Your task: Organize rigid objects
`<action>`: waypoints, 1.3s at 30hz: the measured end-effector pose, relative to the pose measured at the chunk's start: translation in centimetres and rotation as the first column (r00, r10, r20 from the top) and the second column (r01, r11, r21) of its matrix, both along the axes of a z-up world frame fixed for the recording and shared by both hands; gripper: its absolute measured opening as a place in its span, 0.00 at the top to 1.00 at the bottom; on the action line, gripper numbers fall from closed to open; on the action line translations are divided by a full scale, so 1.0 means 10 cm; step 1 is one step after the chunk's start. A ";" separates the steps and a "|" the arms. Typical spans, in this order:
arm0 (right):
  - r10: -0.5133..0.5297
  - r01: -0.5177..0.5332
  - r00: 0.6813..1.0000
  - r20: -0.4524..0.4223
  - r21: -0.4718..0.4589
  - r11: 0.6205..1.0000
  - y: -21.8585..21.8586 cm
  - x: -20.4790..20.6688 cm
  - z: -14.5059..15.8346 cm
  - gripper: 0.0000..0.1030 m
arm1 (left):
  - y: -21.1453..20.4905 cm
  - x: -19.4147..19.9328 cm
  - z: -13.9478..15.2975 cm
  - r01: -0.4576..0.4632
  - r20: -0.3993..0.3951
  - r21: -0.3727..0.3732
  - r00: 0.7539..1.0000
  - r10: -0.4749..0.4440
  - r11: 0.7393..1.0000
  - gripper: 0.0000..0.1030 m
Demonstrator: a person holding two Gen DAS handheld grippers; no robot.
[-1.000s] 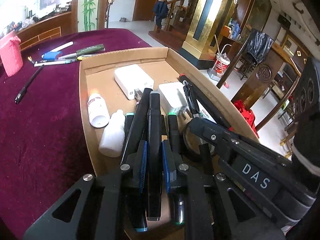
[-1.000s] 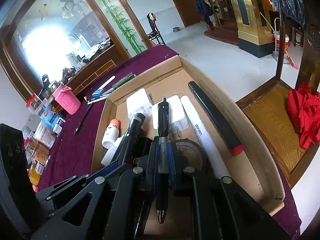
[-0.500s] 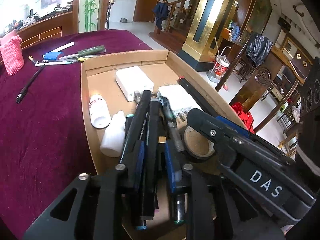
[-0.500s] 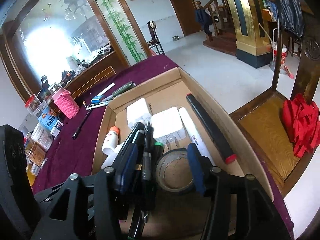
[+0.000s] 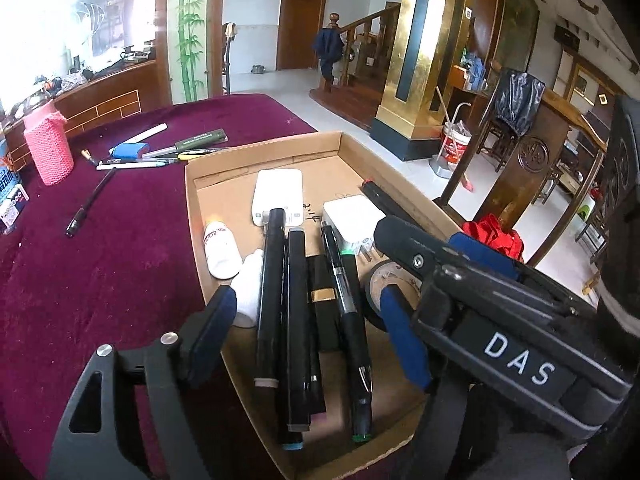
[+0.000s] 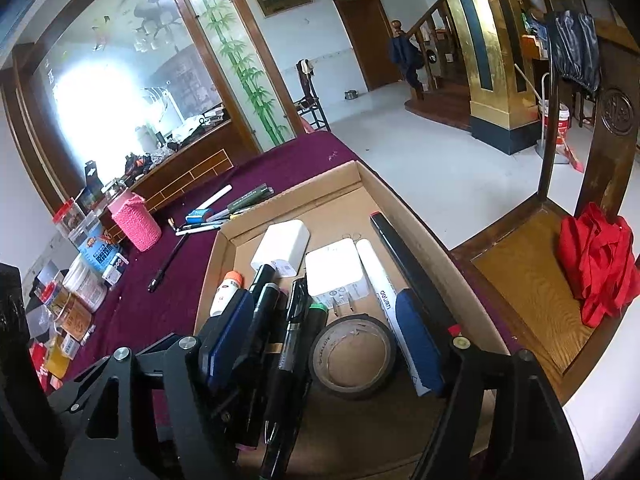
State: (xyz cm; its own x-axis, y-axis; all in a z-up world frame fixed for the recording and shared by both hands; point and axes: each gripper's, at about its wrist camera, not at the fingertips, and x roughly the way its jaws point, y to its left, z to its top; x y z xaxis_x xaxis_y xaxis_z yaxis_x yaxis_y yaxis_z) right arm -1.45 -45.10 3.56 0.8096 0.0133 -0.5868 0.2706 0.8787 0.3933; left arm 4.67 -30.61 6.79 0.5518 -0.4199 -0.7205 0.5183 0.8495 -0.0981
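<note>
Across the maroon tablecloth sits a shallow cardboard tray, taking up the near right part of the table. Both grippers hang over the tray's near end with fingers spread wide and nothing between them: the left gripper straddles a row of pens, and the right gripper straddles the pens and a tape roll.

Inside the tray, two white power adapters lie toward the far end, side by side. A long black tube with a red tip runs along the right wall, with a white marker just beside it. The tape roll lies flat near the tray's near end. Left of it, several black pens and markers lie roughly parallel, pointing far to near. Two small white bottles rest by the left wall.

Outside the tray, far left on the cloth, stand a pink knitted holder, a loose cluster of pens and a single black pen.
</note>
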 end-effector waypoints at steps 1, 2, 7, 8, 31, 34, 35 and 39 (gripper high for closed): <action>-0.001 0.001 1.000 0.001 0.001 1.000 0.00 0.00 0.00 0.34 | 0.01 -0.01 0.00 -0.004 0.003 0.004 1.000 0.004 1.000 0.28; -0.002 0.002 1.000 0.004 0.002 1.000 0.00 0.00 0.00 0.33 | 0.03 -0.02 0.02 -0.006 0.008 0.005 1.000 0.006 1.000 0.28; -0.010 0.010 1.000 0.011 -0.005 1.000 0.01 0.00 0.01 0.33 | 0.19 -0.08 0.08 -0.034 0.024 0.000 0.999 0.034 0.999 0.28; -0.011 0.011 1.000 0.012 -0.010 1.000 0.01 -0.01 0.02 0.33 | 0.23 -0.09 0.10 -0.043 0.029 -0.001 0.999 0.043 0.999 0.28; -0.045 0.081 0.992 0.116 -0.327 0.942 0.55 -0.90 0.12 0.18 | 0.89 -0.50 0.15 -0.184 0.168 0.000 0.969 0.181 0.983 0.18; -0.057 0.103 0.988 0.144 -0.336 0.936 0.55 -0.93 0.16 0.14 | 0.91 -0.54 0.18 -0.182 0.200 -0.020 0.963 0.182 0.983 0.18; -0.062 0.113 0.986 0.155 -0.344 0.932 0.56 -0.94 0.17 0.12 | 0.90 -0.55 0.18 -0.189 0.210 -0.013 0.960 0.187 0.982 0.18; -0.056 0.109 0.988 0.147 -0.378 0.919 0.62 -0.92 0.19 0.10 | 0.76 -0.59 0.15 -0.204 0.264 0.069 0.948 0.179 0.977 0.18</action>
State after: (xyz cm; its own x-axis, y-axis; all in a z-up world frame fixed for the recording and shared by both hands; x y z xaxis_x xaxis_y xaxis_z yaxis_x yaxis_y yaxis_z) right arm -10.65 -38.85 5.41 0.8677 -0.2620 -0.4224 0.3181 0.9457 0.0668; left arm -1.19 -23.05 8.31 0.7856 -0.2255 -0.5762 0.3423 0.9341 0.1012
